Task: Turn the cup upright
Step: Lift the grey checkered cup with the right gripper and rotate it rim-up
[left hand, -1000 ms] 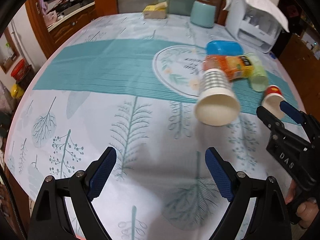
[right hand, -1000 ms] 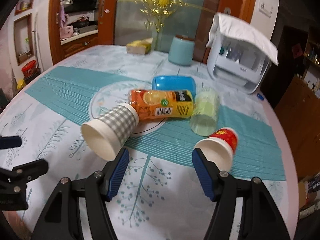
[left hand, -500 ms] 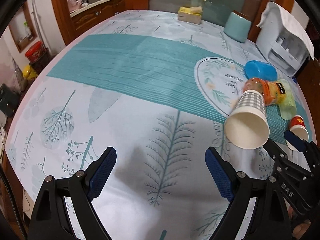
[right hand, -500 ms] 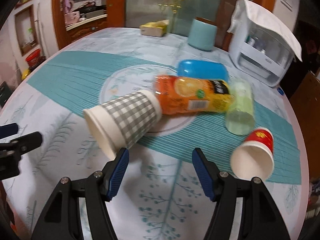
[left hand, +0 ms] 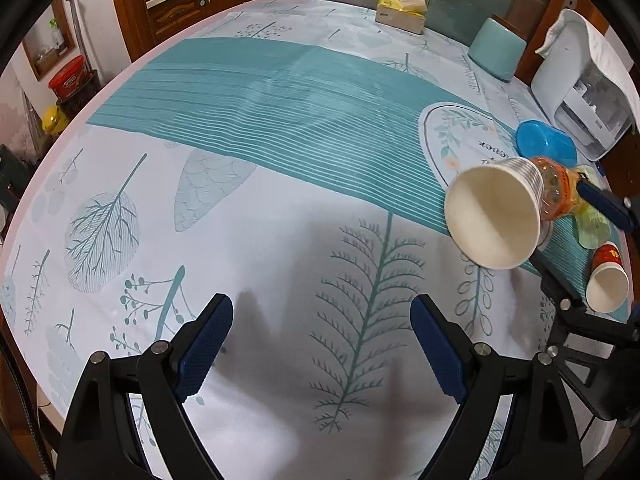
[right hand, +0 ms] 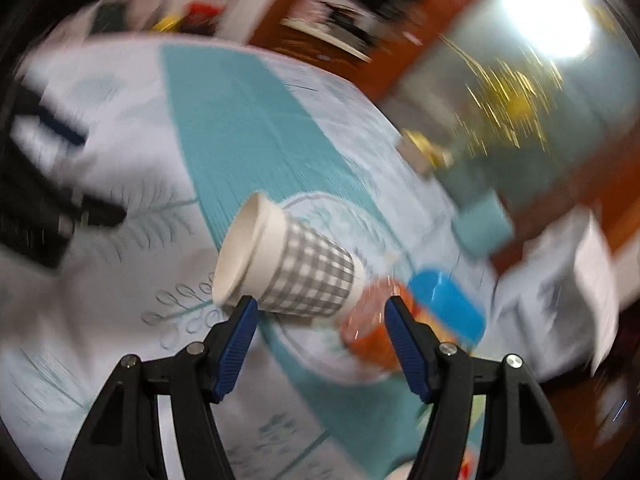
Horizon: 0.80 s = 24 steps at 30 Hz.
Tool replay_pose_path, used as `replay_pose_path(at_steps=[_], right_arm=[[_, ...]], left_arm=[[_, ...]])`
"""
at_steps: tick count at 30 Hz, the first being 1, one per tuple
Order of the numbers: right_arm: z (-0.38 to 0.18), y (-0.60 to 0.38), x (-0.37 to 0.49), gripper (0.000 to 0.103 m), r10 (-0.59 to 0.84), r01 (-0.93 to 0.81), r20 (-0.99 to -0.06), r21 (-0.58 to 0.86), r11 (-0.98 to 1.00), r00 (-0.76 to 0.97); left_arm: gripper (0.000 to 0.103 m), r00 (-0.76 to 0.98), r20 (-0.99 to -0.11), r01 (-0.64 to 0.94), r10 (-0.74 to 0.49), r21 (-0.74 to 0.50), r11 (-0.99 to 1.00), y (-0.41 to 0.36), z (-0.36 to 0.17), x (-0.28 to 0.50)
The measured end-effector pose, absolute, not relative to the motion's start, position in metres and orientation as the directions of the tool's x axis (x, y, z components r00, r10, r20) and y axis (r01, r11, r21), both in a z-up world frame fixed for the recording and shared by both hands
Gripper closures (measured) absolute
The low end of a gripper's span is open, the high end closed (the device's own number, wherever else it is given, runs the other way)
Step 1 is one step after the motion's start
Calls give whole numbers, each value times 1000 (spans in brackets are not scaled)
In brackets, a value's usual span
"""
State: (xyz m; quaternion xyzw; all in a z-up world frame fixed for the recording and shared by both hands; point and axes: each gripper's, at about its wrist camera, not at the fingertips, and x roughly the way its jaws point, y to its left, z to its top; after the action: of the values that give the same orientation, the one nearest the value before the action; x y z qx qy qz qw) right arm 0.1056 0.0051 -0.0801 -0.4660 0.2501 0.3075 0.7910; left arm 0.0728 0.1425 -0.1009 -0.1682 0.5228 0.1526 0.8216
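Note:
A grey-checked paper cup [right hand: 292,272] lies on its side on the tablecloth, mouth to the left. It also shows in the left wrist view [left hand: 494,214] with its open mouth facing the camera. My right gripper [right hand: 318,308] is open, its blue fingers straddling the cup's lower edge without closing on it; the right wrist view is blurred. The right gripper also shows in the left wrist view [left hand: 576,236], just right of the cup. My left gripper [left hand: 320,336] is open and empty over bare cloth, well left of the cup.
An orange bottle [left hand: 558,190], a blue lid [left hand: 546,144], a pale green cup [left hand: 594,226] and a small red paper cup [left hand: 606,282] lie beside the checked cup. A white appliance [left hand: 588,100], a teal canister [left hand: 496,48] and a tissue box [left hand: 402,14] stand at the far edge.
My right gripper has swung in and rolled toward the checked cup, which now sits between its fingers. My left gripper has drawn back to the left, away from the cups.

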Motion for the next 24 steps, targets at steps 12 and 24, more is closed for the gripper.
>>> replay_pose_path(at_steps=[12, 24], right_arm=[[-97, 64, 134, 37, 307, -780, -743, -626, -6, 594], [-92, 109, 216, 37, 252, -913, -878, -380, 151, 407]], left_arm=[[14, 409, -907, -471, 102, -114, 875, 178, -105, 88], [14, 416, -906, -473, 80, -141, 870, 194, -108, 116]])
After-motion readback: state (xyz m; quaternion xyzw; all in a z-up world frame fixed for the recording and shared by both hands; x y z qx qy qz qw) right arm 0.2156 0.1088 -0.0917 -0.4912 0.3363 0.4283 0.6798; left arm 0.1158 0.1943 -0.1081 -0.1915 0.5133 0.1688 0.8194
